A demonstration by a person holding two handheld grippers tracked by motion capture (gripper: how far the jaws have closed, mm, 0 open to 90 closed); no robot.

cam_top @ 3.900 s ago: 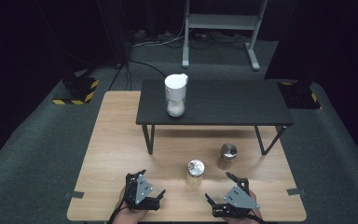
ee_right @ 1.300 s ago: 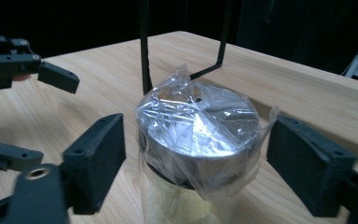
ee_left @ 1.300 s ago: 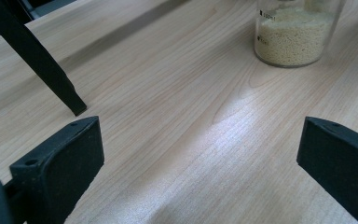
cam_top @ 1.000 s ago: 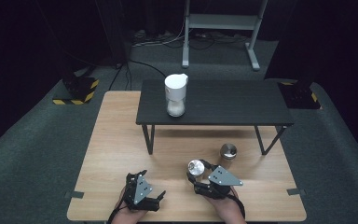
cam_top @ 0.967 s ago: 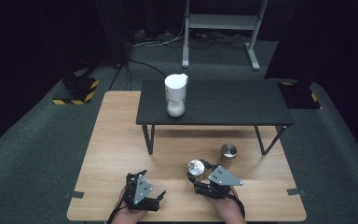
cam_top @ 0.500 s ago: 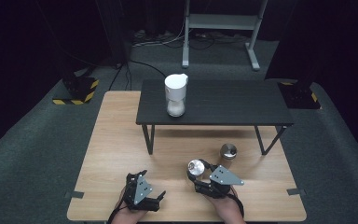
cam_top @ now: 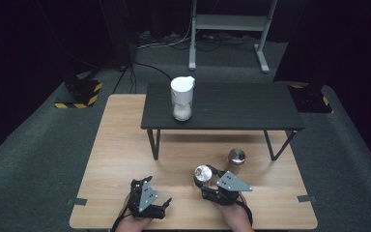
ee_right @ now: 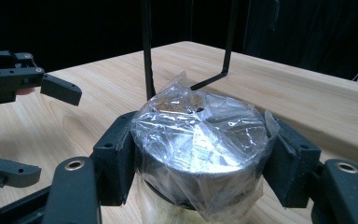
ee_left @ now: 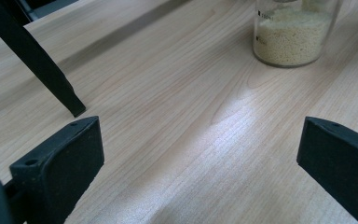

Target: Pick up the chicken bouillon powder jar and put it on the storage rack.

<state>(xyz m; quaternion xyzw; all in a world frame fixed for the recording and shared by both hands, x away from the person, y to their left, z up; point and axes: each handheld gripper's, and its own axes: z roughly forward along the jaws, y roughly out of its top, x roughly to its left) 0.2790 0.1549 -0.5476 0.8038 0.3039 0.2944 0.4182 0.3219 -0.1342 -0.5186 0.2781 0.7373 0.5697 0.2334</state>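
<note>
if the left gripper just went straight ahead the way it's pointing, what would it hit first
Probably the clear glass jar of pale yellow grains, which stands ahead between the open jaws of the left gripper, toward the right. Only bare light wooden table lies before it. The black table leg stands off to the left.

Black table legs [cam_top: 153, 143] beyond jars [cam_top: 236, 156]

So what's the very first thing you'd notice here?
Probably the shiny jar wrapped in crinkly plastic, squeezed between the right gripper jaws near the front of the wooden table. Next, the white jug standing on the small black table behind it.
</note>
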